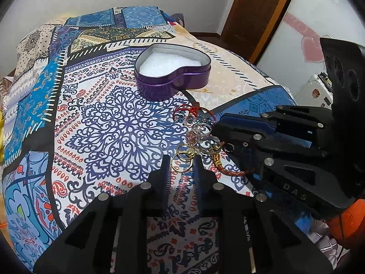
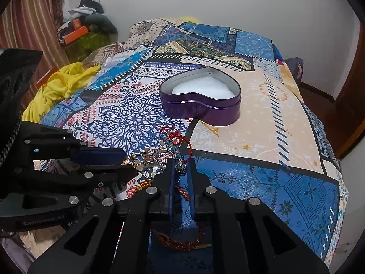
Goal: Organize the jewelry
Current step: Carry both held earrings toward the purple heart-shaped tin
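A purple heart-shaped tin (image 1: 173,77) with white foam inside stands open on the patterned bedspread; it also shows in the right wrist view (image 2: 200,105). A pile of jewelry lies in front of it: gold rings (image 1: 182,157), silver rings (image 1: 202,129), a red cord bracelet (image 1: 187,111) and a round glass pendant (image 1: 208,145). My left gripper (image 1: 181,162) is open, its fingertips at the gold rings. My right gripper (image 2: 181,166) stands slightly open around a small silver crown charm (image 2: 181,168); it shows at the right of the left wrist view (image 1: 224,134). A red braided cord (image 2: 182,242) lies under it.
The bedspread (image 2: 251,137) covers a bed that drops off at the right and front. Yellow cloth (image 2: 61,84) lies at the bed's left edge. A wooden door (image 1: 255,16) and a white cabinet (image 1: 317,91) stand at the right.
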